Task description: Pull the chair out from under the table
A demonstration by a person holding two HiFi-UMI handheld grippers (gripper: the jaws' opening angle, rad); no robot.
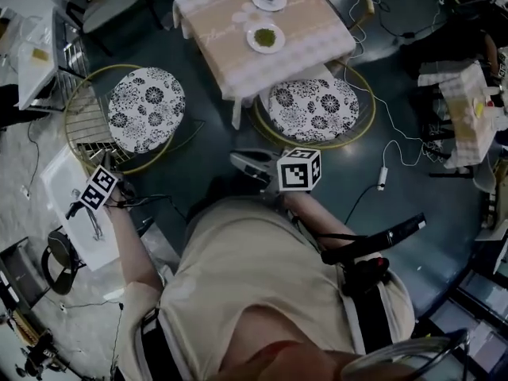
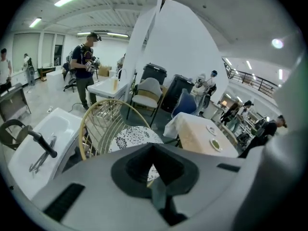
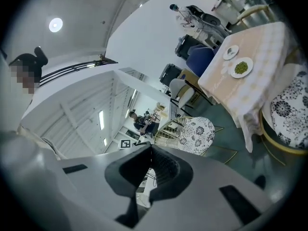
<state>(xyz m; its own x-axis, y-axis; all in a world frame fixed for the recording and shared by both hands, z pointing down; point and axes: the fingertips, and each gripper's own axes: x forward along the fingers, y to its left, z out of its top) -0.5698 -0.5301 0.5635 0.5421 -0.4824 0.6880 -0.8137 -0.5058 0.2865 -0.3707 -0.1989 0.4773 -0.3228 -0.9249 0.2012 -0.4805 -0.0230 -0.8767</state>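
Observation:
Two gold wire-frame chairs with black-and-white patterned cushions stand by a small table (image 1: 305,42) with a pale checked cloth and two plates. The left chair (image 1: 146,109) stands out on the floor beside the table. The right chair (image 1: 313,108) has its far edge tucked under the table's near side. My left gripper (image 1: 107,169) is shut and holds nothing, just in front of the left chair's wire back (image 2: 103,124). My right gripper (image 1: 236,159) is shut and holds nothing too, a little short of the right chair, its jaws pointing left towards the left chair (image 3: 197,131).
A white sink unit with a tap (image 1: 75,205) lies close at my left. Cables (image 1: 389,145) trail over the dark floor right of the chairs. Another cloth-covered table (image 1: 468,109) stands at the right, a grey chair (image 1: 107,2) at the top left. People stand far off (image 2: 85,66).

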